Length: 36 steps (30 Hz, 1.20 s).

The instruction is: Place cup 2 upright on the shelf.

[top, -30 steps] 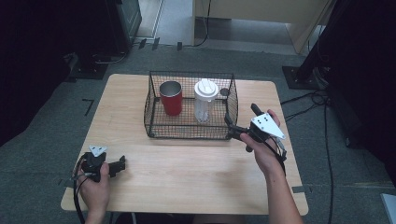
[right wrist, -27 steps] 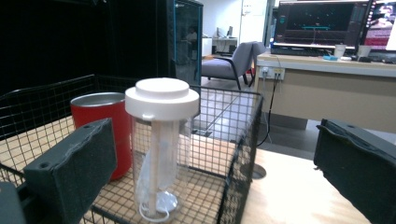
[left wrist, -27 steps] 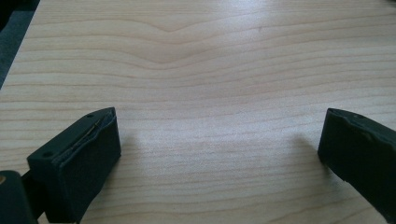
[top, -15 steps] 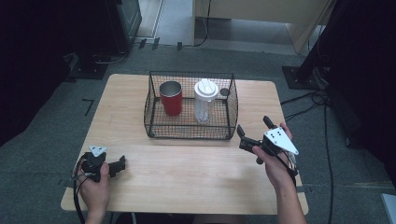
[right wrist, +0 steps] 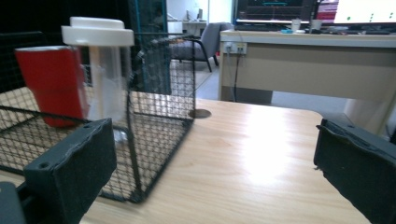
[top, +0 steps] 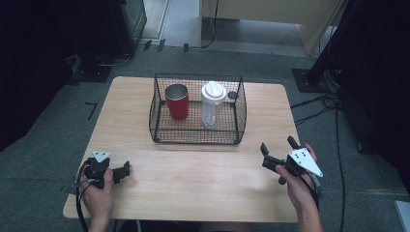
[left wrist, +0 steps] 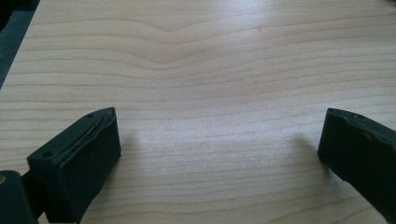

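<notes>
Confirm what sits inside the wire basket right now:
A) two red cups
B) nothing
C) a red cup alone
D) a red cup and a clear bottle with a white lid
D: in the high view the wire basket holds a red cup at left and a clear bottle with a white lid beside it, both upright; the right gripper view shows the same pair behind the mesh.

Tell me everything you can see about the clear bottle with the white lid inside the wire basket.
The clear bottle has a see-through, plastic-looking body and a wide white lid that is closed on top. It stands upright on the floor of the black wire basket, in its right half, beside the red cup and apart from it. In the right gripper view it appears just behind the basket's mesh wall. It looks empty, though that is hard to tell. No tongs touch it.
</notes>
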Motion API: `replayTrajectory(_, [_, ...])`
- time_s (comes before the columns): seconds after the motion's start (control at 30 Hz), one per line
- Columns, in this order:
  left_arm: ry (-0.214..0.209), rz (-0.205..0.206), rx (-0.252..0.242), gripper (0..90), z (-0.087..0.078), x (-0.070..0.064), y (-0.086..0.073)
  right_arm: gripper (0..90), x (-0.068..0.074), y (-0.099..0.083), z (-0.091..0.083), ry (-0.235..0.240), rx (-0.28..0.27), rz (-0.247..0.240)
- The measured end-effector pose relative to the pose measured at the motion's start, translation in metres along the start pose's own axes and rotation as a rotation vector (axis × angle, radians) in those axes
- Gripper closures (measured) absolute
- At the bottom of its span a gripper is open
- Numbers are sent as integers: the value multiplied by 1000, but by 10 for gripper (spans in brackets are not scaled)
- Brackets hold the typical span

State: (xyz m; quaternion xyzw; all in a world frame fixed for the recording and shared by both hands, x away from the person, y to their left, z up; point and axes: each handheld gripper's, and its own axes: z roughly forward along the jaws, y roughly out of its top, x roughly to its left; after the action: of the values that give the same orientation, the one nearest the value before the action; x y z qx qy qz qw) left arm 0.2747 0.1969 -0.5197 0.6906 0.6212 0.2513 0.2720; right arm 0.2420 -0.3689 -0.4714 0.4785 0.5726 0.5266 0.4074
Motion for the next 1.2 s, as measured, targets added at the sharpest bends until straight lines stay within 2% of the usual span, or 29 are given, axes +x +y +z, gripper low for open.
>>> replayTrajectory(0.13, [0,0,0,0,0,0,0,0,-6,-6,-6,-18,8,-9])
replayTrajectory(0.6, [0,-1,0,0,0,0,0,0,-32,-35,-31,-101,62,14])
replayTrajectory(0.9, [0,1,0,0,0,0,0,0,-48,-52,-50,-141,127,8])
replayTrajectory(0.97, [0,1,-1,0,0,0,0,0,-49,-54,-52,-146,140,0])
replayTrajectory(1.1, [0,1,0,0,0,0,0,0,-55,-54,-59,-170,166,16])
replayTrajectory(1.2, [0,1,-1,0,0,0,0,0,-57,-55,-61,-179,202,4])
